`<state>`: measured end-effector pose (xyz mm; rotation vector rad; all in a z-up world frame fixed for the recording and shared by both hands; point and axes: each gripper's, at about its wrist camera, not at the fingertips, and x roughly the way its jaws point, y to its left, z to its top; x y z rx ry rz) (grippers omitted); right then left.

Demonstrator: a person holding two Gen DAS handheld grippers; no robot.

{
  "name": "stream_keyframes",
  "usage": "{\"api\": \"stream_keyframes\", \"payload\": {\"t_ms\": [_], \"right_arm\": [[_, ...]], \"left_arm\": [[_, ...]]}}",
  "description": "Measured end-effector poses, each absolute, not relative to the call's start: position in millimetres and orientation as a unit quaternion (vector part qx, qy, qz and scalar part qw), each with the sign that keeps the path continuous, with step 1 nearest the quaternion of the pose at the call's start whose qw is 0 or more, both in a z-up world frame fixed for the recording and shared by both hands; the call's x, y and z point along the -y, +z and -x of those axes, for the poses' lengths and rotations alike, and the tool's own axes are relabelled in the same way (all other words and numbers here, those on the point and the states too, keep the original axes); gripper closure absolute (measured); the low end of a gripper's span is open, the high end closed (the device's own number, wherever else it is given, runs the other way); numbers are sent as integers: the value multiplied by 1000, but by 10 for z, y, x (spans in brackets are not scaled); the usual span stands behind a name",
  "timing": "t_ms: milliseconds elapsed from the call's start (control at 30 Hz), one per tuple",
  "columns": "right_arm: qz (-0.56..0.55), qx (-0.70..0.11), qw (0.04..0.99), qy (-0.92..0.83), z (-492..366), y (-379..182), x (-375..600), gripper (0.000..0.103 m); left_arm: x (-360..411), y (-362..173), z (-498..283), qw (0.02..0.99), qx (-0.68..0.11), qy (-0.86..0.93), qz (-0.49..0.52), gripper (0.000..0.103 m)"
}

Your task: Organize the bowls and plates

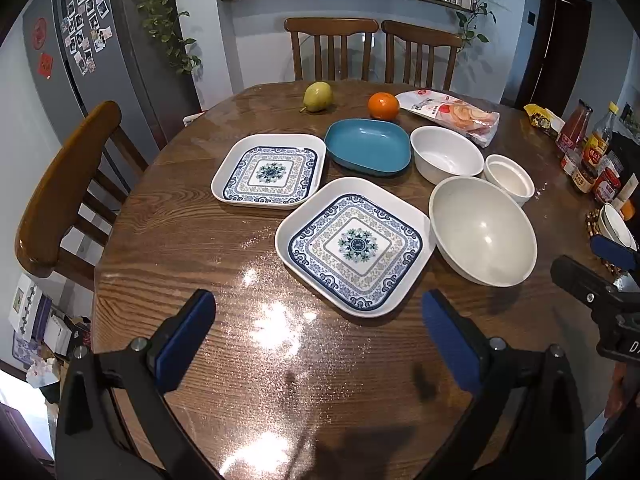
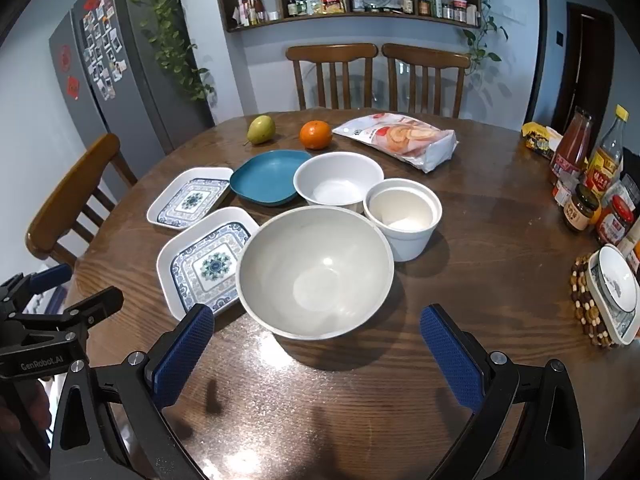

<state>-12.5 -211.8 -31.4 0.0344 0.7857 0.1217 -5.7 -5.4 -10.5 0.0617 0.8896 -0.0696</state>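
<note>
plates and bowls sit unstacked on the round wooden table (image 1: 168,248). taking the large white bowl (image 2: 316,272) as landmark: a patterned square plate (image 2: 204,260) touches its left side, a second patterned plate (image 2: 188,196) and a blue dish (image 2: 268,176) lie beyond, a medium white bowl (image 2: 338,180) behind, a small white bowl (image 2: 404,216) behind-right. left gripper (image 1: 318,340) and right gripper (image 2: 316,356) both gape wide, empty, above the table.
</note>
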Motion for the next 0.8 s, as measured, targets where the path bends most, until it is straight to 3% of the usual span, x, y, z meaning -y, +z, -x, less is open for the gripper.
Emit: {"api": "stream_keyframes", "payload": {"t_ms": [800], "right_arm": [[-18,-384,921,60,138,-326,2082,0]], "left_arm": [[84,-101,61,902,-430,-35,-34,1]]}}
